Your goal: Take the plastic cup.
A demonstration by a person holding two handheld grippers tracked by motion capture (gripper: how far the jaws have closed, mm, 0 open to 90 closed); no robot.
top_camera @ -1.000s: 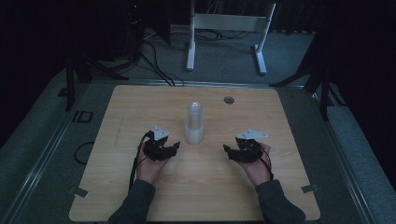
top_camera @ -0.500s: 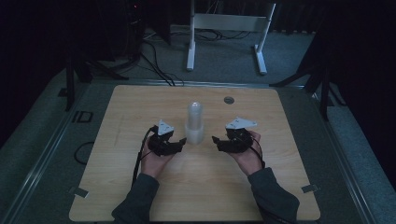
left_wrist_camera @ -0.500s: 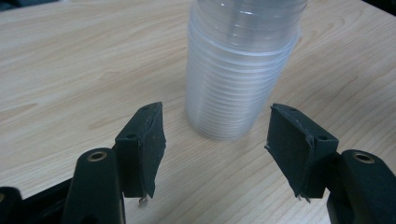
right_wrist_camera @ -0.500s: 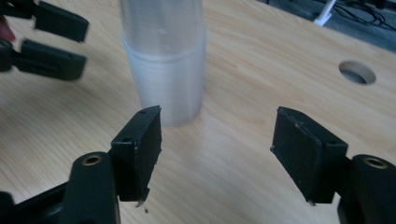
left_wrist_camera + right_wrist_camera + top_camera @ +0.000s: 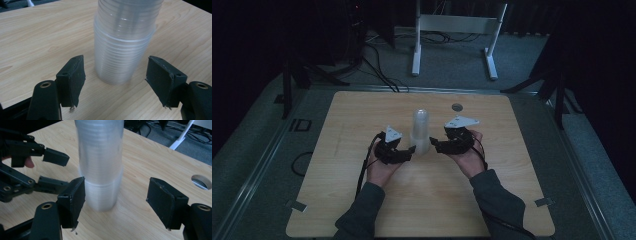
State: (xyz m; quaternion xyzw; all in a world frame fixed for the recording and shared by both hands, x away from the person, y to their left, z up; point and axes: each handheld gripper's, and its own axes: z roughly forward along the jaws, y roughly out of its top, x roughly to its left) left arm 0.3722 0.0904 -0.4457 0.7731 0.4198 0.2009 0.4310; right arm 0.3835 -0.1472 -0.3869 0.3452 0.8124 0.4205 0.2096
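Standing upright on the table (image 5: pixel 362 200), translucent stack of plastic cups (image 5: pixel 420 131) between two open tools (image 5: pixel 410 150) (image 5: pixel 434 145).

Clear glossy plastic cup stack (image 5: pixel 123 42) on matt light wood table (image 5: pixel 37 37).

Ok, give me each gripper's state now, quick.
Left gripper: open, holding nothing, at the stack of clear cups.
Right gripper: open, holding nothing.

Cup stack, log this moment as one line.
cup stack upright on table | left gripper open, at base | right gripper open, at base | no grasp yet
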